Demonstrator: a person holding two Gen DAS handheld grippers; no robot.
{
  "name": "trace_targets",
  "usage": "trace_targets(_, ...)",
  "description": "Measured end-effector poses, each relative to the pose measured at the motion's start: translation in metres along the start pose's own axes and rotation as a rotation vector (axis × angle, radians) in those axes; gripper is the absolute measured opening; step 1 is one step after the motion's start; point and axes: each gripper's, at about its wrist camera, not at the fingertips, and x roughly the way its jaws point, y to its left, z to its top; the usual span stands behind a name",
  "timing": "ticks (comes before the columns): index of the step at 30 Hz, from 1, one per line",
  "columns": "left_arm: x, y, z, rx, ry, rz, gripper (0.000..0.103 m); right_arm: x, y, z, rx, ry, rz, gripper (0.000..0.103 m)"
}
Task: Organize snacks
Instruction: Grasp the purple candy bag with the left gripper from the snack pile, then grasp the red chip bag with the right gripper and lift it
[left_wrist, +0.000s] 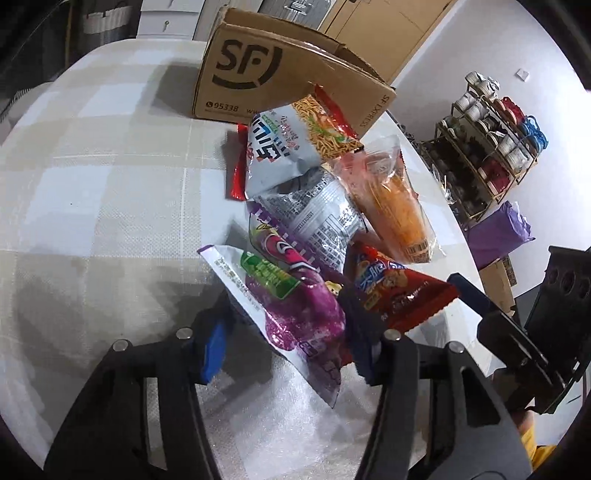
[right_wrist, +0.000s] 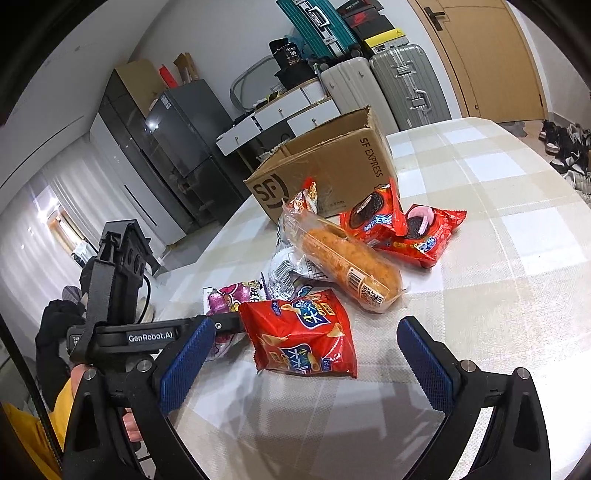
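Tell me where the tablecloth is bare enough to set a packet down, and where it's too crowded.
Bare checked tablecloth runs wide beside the snack pile, up to the SF cardboard box. Another free patch lies beyond the two red cookie packets. Crowded: the heap from the box past the bread roll to the purple packet and red chip bag.

Glossy wrappers on matt woven cloth

The purple snack bag (left_wrist: 295, 306) and red chip bag (right_wrist: 303, 332) are shiny, crinkled plastic film; the bench (right_wrist: 498, 266) wears matt checked cloth; the box (right_wrist: 332, 166) is dull, scuffed brown cardboard; the suitcase (right_wrist: 406, 81) is ribbed, satin.
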Motion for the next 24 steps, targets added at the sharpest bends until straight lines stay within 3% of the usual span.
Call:
trace_targets(10, -0.029, -0.001, -0.023, 0.007, -0.058, 0.014, 0.046, 0.007, 0.008, -0.001, -0.02, 0.022, -0.02, 0.101)
trace_targets(24, -0.096, 0.039, -0.044, -0.016, -0.151, 0.04, 0.046, 0.042, 0.017, -0.001, -0.045, 0.123, -0.071, 0.101)
